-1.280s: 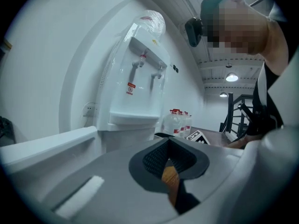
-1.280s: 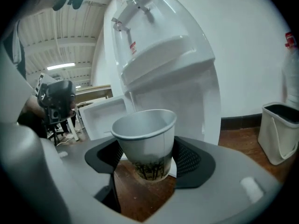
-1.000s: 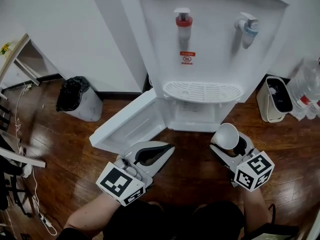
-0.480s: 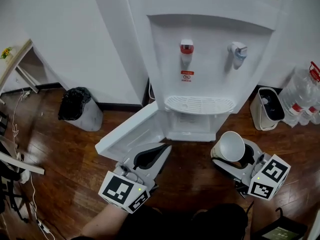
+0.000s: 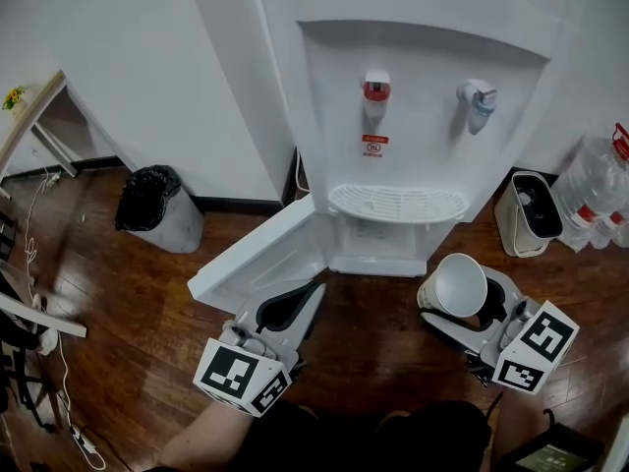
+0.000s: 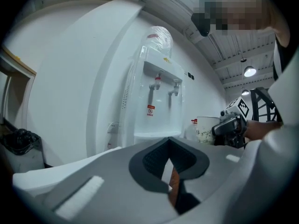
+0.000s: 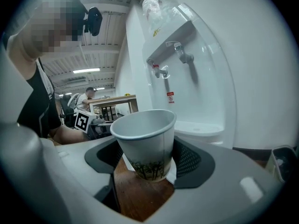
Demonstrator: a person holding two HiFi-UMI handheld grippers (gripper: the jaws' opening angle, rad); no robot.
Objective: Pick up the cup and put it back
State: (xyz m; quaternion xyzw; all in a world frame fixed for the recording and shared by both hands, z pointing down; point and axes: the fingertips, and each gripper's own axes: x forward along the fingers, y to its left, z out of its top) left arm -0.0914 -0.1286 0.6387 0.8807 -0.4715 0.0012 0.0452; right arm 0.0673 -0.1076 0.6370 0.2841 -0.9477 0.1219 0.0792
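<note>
1. The water dispenser [image 5: 413, 116] stands ahead, with its drip tray [image 5: 398, 203] bare and its lower cabinet door [image 5: 260, 254] swung open over the wooden floor [image 5: 147, 293].
2. The left gripper [image 5: 295, 305] is held low before that door, angled toward the dispenser, jaws drawn together on nothing.
3. The right gripper [image 5: 454, 301] tilts upward below the tray's right end, clamped on the cup's lower wall.
4. The paper cup [image 5: 460, 283] is lifted, empty, mouth up. Picking up looks done; returning it calls for a level forward reach and gentle release.
</note>
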